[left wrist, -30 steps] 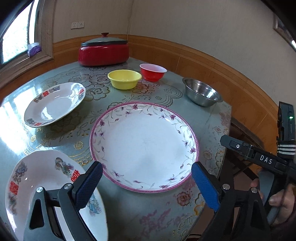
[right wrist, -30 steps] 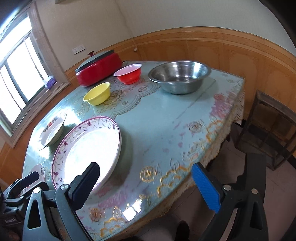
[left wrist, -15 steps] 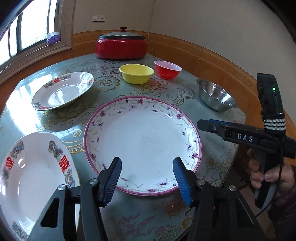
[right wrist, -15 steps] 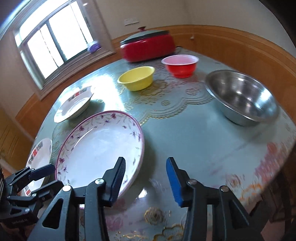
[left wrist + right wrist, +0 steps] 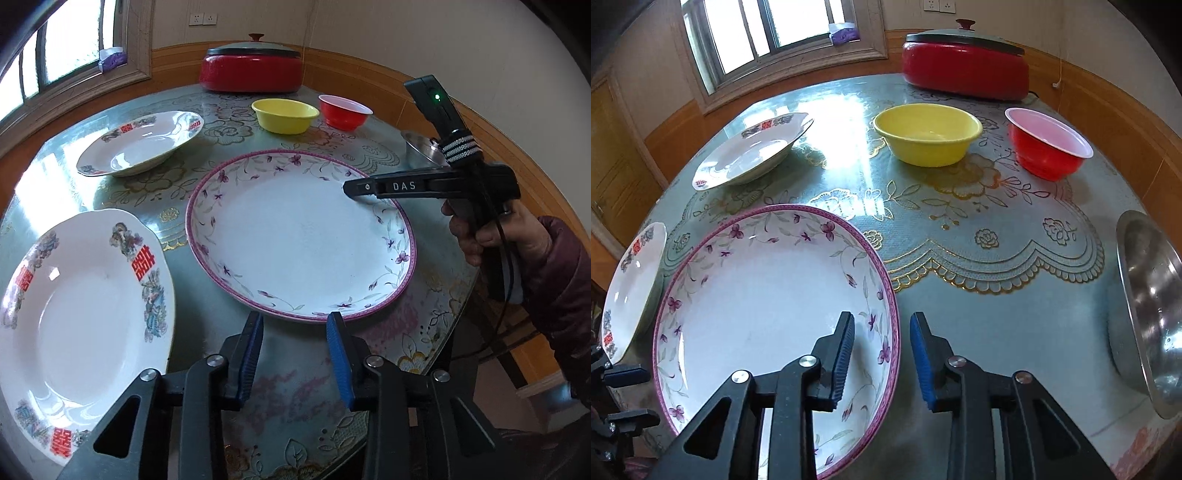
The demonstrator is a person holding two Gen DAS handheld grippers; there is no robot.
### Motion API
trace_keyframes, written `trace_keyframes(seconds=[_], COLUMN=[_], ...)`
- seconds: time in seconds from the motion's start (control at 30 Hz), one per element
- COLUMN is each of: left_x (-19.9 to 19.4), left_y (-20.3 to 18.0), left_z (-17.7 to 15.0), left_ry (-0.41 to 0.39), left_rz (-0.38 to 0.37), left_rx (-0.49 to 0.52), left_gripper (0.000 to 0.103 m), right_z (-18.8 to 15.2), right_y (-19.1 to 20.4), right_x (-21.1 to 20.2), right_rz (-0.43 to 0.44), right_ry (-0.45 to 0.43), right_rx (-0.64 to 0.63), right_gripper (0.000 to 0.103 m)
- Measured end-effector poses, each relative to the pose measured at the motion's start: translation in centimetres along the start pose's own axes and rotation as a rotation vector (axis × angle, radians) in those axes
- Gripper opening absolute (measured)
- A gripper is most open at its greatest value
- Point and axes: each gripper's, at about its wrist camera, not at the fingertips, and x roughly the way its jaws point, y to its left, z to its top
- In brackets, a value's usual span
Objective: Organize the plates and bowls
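A large purple-flowered plate [image 5: 299, 236] [image 5: 768, 302] lies in the middle of the table. My left gripper [image 5: 295, 336] is open, its jaws a narrow gap apart, just short of the plate's near rim. My right gripper [image 5: 882, 339] is open and straddles the plate's right rim, one finger over the plate and one outside; it also shows in the left wrist view [image 5: 354, 188]. Two white plates with red characters sit left [image 5: 81, 317] and far left [image 5: 142, 142]. A yellow bowl [image 5: 928, 133], a red bowl [image 5: 1048, 142] and a steel bowl [image 5: 1152, 314] stand beyond.
A red lidded electric pot [image 5: 964, 62] stands at the table's far edge by the wall. A window [image 5: 764, 33] is at the back left. The table's near edge [image 5: 351, 435] runs under my left gripper, with a wooden chair [image 5: 517, 350] at right.
Both grippers narrowed from wide open to a small gap. The right gripper swung left and came onto the flowered plate's right rim. The left view shifted a little right.
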Motion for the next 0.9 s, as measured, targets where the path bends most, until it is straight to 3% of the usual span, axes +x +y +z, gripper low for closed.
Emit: trace_keyframes(seconds=[0.07,0.4,0.53,0.7,0.9], left_x=[0.2,0.7,0.5,0.7,1.6], left_y=[0.0,0.9,1.1,0.5,-0.3], left_z=[0.1,0.5,1.3,2.2,2.5], left_ry=[-0.004,-0.006,-0.035,-0.070,-0.089], left_rz=[-0.026,-0.098,-0.061,0.003,0.110], left_rx=[0.018,0.039,-0.019,-0.103,-0.182], left_gripper=[0.035,0.034,0.035,0.035,0.041], right_z=[0.1,-0.7,-1.3,-1.8,0.0], right_y=[0.2,0.4,0.2,-1.0,-2.1], right_x=[-0.1,-1.1,-1.8,-2.7,-2.0], right_rz=[-0.022,-0.090,-0.082,-0.014,0.031], right_ry=[0.005,0.042,0.064,0.100,0.038], right_rx=[-0.006,-0.039,-0.091,-0.152,-0.171], right_gripper=[0.019,0.018,0.018,0.019,0.019])
